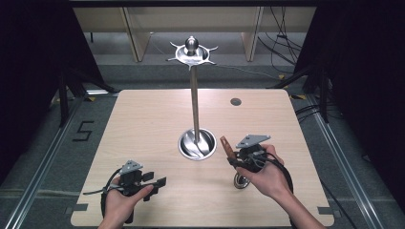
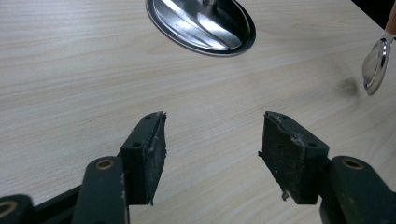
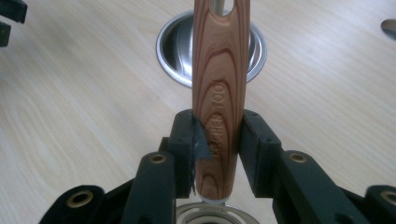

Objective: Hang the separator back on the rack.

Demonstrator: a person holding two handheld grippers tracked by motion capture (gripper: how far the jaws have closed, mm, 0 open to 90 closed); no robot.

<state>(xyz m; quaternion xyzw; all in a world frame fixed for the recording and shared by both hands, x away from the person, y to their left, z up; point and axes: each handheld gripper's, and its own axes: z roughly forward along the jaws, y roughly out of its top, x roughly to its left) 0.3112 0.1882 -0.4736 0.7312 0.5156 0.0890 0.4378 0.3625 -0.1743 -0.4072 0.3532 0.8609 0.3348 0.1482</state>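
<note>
A utensil with a wooden handle [image 3: 219, 70] and a round metal head [image 1: 241, 181] is held by my right gripper [image 3: 218, 144], shut on the handle low down near the head. The handle [image 1: 226, 147] points up and away toward the stand, and its far end has a hanging hole. The metal stand has a round dish base [image 1: 197, 143], a thin pole [image 1: 195, 105] and a hooked crown [image 1: 192, 50]. My left gripper [image 1: 155, 183] hovers at the front left, open with nothing between its pads [image 2: 149, 154]. The base [image 2: 201, 25] and the utensil's head [image 2: 376, 63] lie ahead of it.
The stand rises from the middle of a light wooden table [image 1: 143, 124]. A small round grommet [image 1: 235, 101] sits at the table's back right. Black curtains and cables surround the table, and wooden furniture legs stand behind it.
</note>
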